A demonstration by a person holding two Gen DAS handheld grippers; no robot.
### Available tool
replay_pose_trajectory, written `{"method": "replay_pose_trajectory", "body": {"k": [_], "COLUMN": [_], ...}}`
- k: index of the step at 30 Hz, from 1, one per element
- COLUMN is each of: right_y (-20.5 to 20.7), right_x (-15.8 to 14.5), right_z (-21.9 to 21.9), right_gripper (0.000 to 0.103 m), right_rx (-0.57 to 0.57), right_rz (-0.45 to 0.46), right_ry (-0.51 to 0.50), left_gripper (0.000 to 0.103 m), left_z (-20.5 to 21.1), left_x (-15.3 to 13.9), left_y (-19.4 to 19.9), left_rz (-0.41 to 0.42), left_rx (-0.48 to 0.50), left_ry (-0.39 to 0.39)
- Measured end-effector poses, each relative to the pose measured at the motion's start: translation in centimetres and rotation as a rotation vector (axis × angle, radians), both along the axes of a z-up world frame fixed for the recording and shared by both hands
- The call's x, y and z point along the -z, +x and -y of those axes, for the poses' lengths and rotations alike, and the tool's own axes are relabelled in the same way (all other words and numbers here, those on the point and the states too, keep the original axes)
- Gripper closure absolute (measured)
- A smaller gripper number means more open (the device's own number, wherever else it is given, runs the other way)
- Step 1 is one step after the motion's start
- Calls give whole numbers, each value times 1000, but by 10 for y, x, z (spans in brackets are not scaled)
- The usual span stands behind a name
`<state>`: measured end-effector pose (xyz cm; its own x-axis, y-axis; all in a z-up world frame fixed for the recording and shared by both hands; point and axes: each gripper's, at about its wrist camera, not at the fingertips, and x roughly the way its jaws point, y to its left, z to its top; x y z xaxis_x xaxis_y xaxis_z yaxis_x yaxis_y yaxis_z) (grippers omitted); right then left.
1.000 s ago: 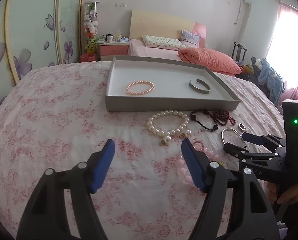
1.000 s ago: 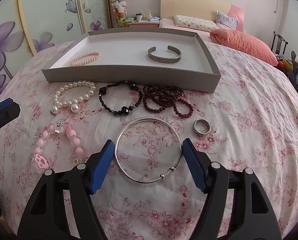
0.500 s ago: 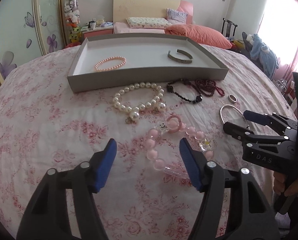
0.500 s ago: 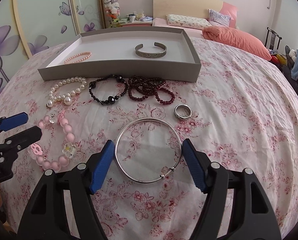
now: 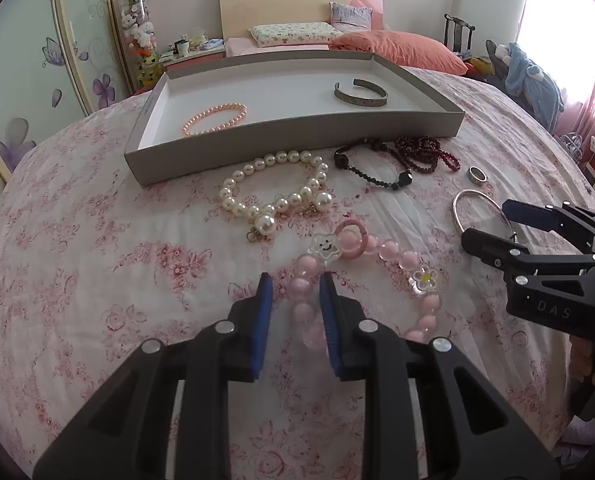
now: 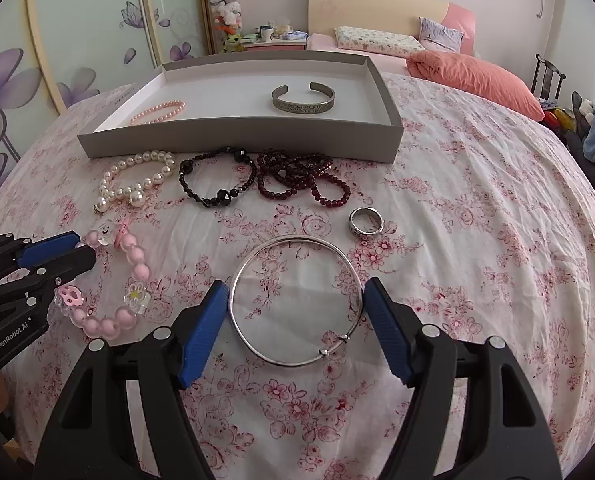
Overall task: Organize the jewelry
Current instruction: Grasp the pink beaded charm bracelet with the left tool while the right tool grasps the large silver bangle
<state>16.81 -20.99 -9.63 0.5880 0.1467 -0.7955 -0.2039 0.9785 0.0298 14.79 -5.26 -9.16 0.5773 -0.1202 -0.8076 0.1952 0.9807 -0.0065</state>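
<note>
Closing left gripper (image 5: 295, 286) around pink beaded charm bracelet (image 5: 377, 280) on floral cloth, right gripper (image 6: 295, 300) gaping astride silver bangle (image 6: 293, 300), next lifting into grey tray (image 5: 297, 140).

Bright daylight floods in from the window (image 5: 569, 20) at far right, blown out to white glare. Shadows on the tablecloth (image 6: 477, 240) are soft. Focus is sharp; fisheye bends the edges, corners vignette black.
</note>
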Motion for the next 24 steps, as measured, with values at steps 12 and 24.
{"method": "replay_pose_trajectory", "body": {"k": [12,24], "right_y": [-7,-15], "right_x": [-3,-13], "right_z": [-1,-10], "right_gripper": [33,34], "right_rx": [-10,-40], "right_rz": [4,35], "right_ry": [20,64], "left_gripper": [89,89], "left_z": [-14,-50], "left_x": [-4,-27], "left_y": [-10,-23], "left_rz": [11,63], "left_rx": [-7,-64], "left_ry": [-22,-136]}}
